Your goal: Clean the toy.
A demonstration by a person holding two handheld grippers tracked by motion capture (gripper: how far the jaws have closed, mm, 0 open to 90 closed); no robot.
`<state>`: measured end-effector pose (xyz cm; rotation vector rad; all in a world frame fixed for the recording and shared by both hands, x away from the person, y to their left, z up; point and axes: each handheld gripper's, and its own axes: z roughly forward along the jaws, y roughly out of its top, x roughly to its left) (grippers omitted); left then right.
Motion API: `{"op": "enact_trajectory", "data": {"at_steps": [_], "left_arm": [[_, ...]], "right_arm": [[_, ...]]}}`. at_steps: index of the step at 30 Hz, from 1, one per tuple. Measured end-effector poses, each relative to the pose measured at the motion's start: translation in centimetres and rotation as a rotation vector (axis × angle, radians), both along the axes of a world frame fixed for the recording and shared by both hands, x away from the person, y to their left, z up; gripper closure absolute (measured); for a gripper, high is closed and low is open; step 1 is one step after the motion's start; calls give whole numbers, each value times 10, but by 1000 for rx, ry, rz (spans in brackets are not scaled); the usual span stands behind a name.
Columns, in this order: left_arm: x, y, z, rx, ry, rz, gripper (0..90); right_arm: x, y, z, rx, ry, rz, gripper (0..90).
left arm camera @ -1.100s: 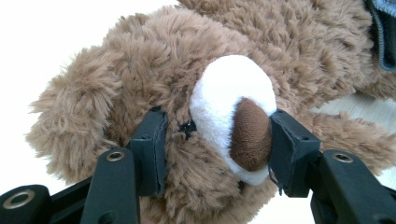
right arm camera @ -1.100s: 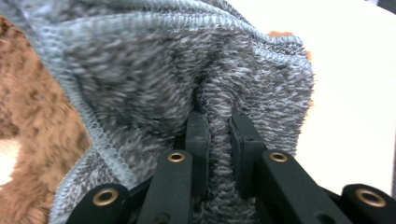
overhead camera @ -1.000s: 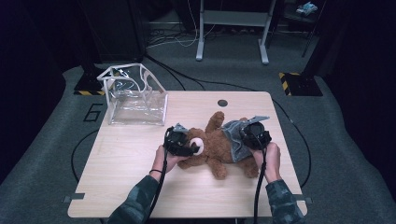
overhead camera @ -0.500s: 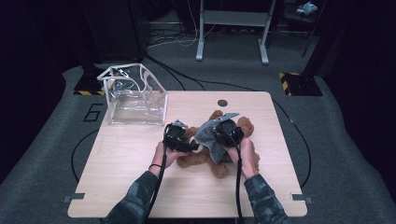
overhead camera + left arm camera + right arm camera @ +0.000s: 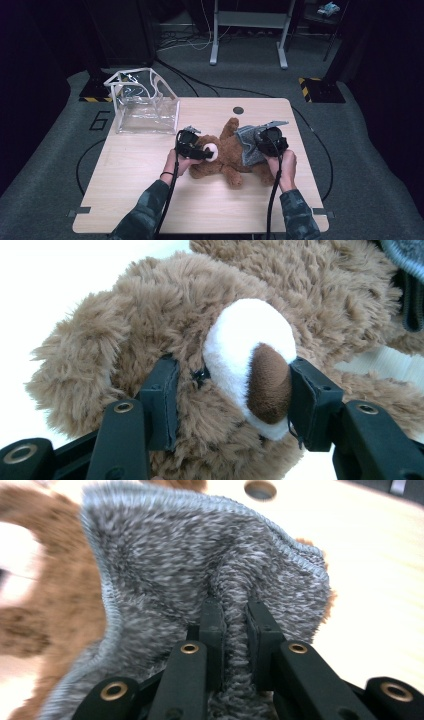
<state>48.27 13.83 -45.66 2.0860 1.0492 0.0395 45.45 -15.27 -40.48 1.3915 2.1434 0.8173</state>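
Pinning teddy bear (image 5: 227, 157) head with left tool (image 5: 227, 405) clamped on its muzzle; right tool (image 5: 234, 625) pinches grey knit sweater (image 5: 200, 565) to work it along the bear

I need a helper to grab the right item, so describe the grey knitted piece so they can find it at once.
Start at the light wooden table and find the brown teddy bear lying near its middle. The grey knitted garment lies over the bear's body, on the side away from its white snout, with a fold pinched in the right gripper. It is the one grey, ribbed thing against brown fur.

camouflage sleeves (image 5: 145, 217), black claws, trailing cables
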Motion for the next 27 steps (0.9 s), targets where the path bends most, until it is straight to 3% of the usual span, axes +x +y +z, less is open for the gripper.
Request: {"op": "enact_trajectory", "data": {"at_steps": [3, 6, 8, 11, 14, 17, 18, 27], "left_arm": [[1, 0, 0, -6, 4, 7, 453], [2, 0, 0, -2, 1, 8, 453], [2, 1, 0, 0, 3, 2, 453], [3, 1, -1, -7, 4, 4, 453], [4, 1, -1, -6, 5, 4, 453], [4, 1, -1, -8, 5, 3, 453], [4, 1, -1, -8, 5, 4, 453], [5, 1, -1, -18, 11, 9, 454]], "right_arm": [[-11, 15, 12, 7, -43, 55, 803], [-18, 36, 17, 20, -52, 127, 802], [-21, 53, 15, 28, -33, 182, 802], [-18, 76, 3, -25, -18, 240, 802], [-12, 82, -11, -76, 4, 235, 804], [-11, 72, -15, -59, 7, 217, 806], [-11, 68, -14, -47, 8, 200, 806], [-12, 15, -12, -96, -3, 50, 805]]}}
